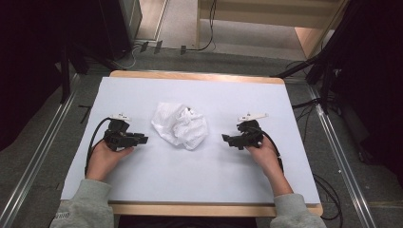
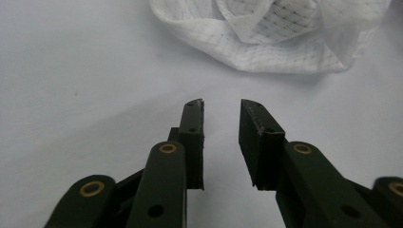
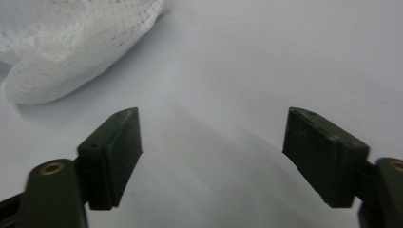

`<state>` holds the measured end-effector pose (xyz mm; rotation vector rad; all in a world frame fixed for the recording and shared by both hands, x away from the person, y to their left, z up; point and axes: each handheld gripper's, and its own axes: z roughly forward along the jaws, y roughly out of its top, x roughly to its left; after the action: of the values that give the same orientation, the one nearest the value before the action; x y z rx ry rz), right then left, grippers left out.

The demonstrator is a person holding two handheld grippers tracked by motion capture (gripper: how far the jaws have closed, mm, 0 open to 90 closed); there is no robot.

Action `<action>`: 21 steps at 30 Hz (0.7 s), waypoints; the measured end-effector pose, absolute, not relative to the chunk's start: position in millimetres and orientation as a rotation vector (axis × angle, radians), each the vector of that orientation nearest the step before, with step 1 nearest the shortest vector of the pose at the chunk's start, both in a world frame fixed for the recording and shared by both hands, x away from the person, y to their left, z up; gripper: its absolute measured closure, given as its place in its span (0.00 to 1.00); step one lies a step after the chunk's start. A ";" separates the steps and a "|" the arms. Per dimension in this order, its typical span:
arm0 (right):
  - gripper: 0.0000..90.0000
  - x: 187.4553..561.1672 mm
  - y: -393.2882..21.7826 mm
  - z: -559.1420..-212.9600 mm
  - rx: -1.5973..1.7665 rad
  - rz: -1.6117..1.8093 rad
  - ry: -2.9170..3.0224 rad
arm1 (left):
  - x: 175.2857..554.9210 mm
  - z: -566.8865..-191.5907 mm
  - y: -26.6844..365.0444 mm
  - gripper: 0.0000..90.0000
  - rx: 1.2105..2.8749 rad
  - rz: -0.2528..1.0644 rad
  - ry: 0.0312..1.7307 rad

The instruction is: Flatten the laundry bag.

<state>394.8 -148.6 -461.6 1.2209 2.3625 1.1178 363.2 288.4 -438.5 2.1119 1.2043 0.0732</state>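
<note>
Crumpled white cloth [image 1: 180,125] on white table [image 1: 223,166], dark room.

The high view looks forward and down over the white-topped table [image 1: 142,180]. Both gripper views sit close above it, sharing the crumpled white mesh cloth [image 1: 180,125].

A crumpled white cloth [image 1: 180,125] lies bunched in a loose heap near the middle of the white table [image 1: 214,175]. Its thin fabric carries a fine grid pattern [image 2: 285,19], with folds and creases piled up and edges curling outward
</note>
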 end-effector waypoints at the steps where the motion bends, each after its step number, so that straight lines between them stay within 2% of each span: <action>1: 0.25 394.4 -148.9 -461.1 1.221 1.124 2.361 | 363.5 -438.6 287.8 0.79 2.119 0.056 1.194; 4: 0.25 396.1 -147.8 -461.6 1.302 1.102 2.323 | 363.8 -438.1 284.9 0.73 2.137 0.044 1.182; 8: 0.25 394.6 -146.9 -462.9 1.298 1.081 2.346 | 365.2 -436.8 283.9 0.58 2.149 0.050 1.175; 17: 0.23 391.0 -140.5 -458.3 1.233 1.114 2.419 | 364.4 -436.7 286.3 0.47 2.119 0.060 1.179; 18: 0.24 390.3 -139.6 -458.1 1.220 1.111 2.430 | 364.0 -436.7 286.1 0.47 2.112 0.071 1.172; 20: 0.38 388.4 -139.1 -457.4 1.208 1.116 2.457 | 363.3 -436.3 285.0 0.47 2.100 0.093 1.177; 21: 0.40 387.6 -139.3 -456.9 1.205 1.126 2.470 | 363.3 -435.8 284.8 0.47 2.095 0.088 1.179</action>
<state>387.6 -139.3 -456.9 1.2048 2.4702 1.1258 363.3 284.8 -435.8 2.0953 1.1785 0.0881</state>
